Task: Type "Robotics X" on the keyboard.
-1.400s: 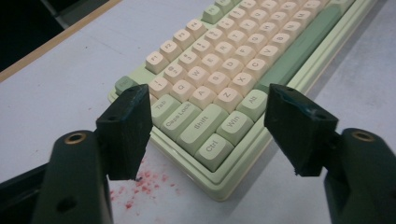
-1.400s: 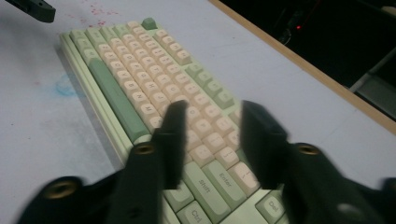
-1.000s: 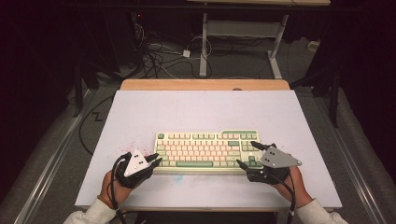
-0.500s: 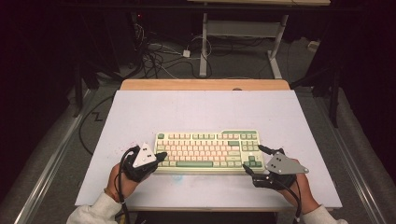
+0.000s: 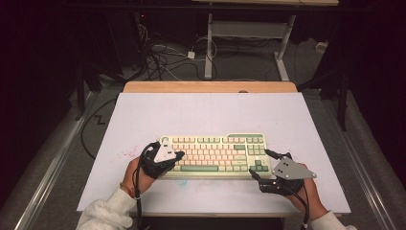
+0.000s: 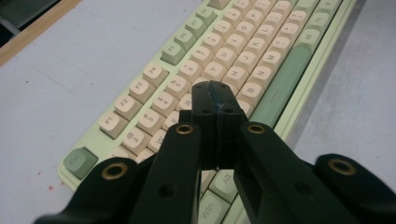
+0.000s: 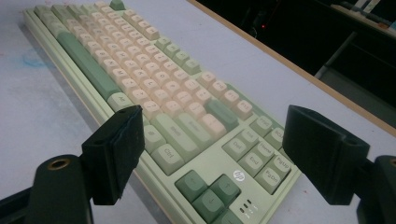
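A pale green keyboard (image 5: 215, 146) with cream and green keys lies near the front of the white table top (image 5: 206, 110). My left gripper (image 5: 178, 154) is shut with nothing between its jaws. Its tip hovers over the letter keys at the keyboard's left end. In the left gripper view the closed jaws (image 6: 215, 100) point across the keyboard (image 6: 261, 51). My right gripper (image 5: 258, 162) stands open at the keyboard's right end. In the right gripper view its jaws (image 7: 219, 126) stand apart on either side of the arrow-key corner of the keyboard (image 7: 140, 70), apart from it.
A wooden strip (image 5: 210, 86) edges the table's far side. Beyond it are tangled cables (image 5: 158, 57) on the floor and a white table frame (image 5: 249, 28). Faint red specks (image 5: 125, 154) mark the table left of the keyboard.
My left gripper has moved right and away from the person, from beside the keyboard's left end to over its keys. The right gripper has barely shifted.
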The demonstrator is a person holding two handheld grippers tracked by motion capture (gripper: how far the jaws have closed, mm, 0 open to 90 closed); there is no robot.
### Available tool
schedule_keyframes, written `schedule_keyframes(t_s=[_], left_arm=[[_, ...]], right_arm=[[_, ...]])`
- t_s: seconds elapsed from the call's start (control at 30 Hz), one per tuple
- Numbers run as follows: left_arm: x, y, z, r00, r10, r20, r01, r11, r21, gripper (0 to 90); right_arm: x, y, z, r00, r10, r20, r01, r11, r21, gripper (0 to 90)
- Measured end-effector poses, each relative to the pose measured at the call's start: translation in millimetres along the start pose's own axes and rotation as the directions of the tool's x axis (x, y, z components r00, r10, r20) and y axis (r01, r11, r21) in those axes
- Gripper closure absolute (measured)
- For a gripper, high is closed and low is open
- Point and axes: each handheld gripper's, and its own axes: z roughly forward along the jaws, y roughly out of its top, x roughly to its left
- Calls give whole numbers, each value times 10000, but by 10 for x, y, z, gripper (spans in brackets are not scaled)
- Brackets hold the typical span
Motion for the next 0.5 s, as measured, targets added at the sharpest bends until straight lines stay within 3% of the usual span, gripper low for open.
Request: schedule_keyframes(t_s=[0.5], left_arm=[[9,234,274,9985,242,500,-262,9989,400,879]], right_arm=[[-1,-18,27,10000,19,-55,-19,9999,107,216]])
